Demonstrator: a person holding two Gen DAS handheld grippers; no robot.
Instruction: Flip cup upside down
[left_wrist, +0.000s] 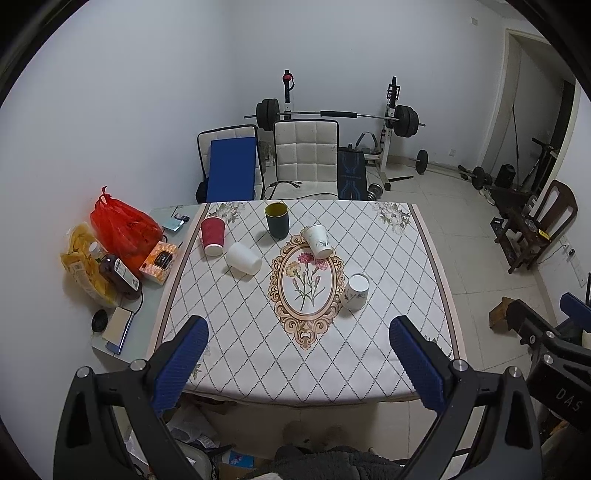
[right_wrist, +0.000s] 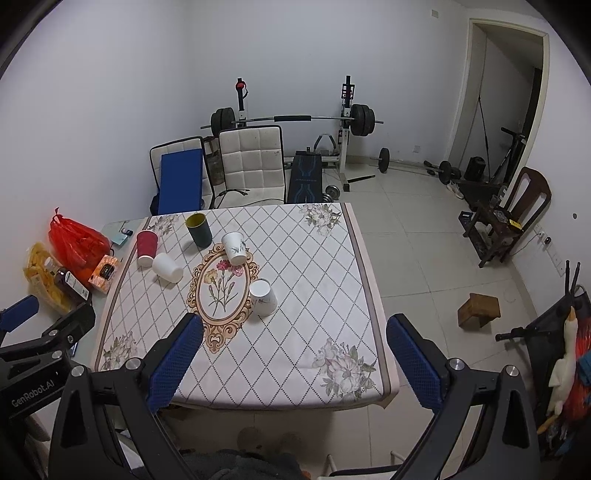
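Cups are spread across the patterned table (left_wrist: 369, 362), and in the left wrist view only the dark green cup (left_wrist: 277, 220), upper centre of the frame, clearly stands mouth up, showing its yellow inside. The red cup (left_wrist: 212, 236) to its left and the white cup (left_wrist: 354, 291) at centre right appear already inverted, the plain white cup (left_wrist: 243, 258) lies on its side, and the printed paper cup (left_wrist: 318, 240) leans. The left gripper (left_wrist: 299, 354) hangs at the bottom of the frame, jaws spread wide with nothing between them, well short of every cup.

From the right wrist view, the green cup (right_wrist: 198, 229) sits upper left of centre, the red cup (right_wrist: 146, 248) further left, the tipped white cup (right_wrist: 168, 268) just below them, the printed cup (right_wrist: 234, 248) near the oval flower motif. The right gripper (right_wrist: 295, 354) is likewise wide open and empty above the near table edge.

The step in hand looks like choosing and approaching a cup. A clean flip probably calls for gripping the green cup across its wall, lifting clear of its neighbours, then rotating before lowering.
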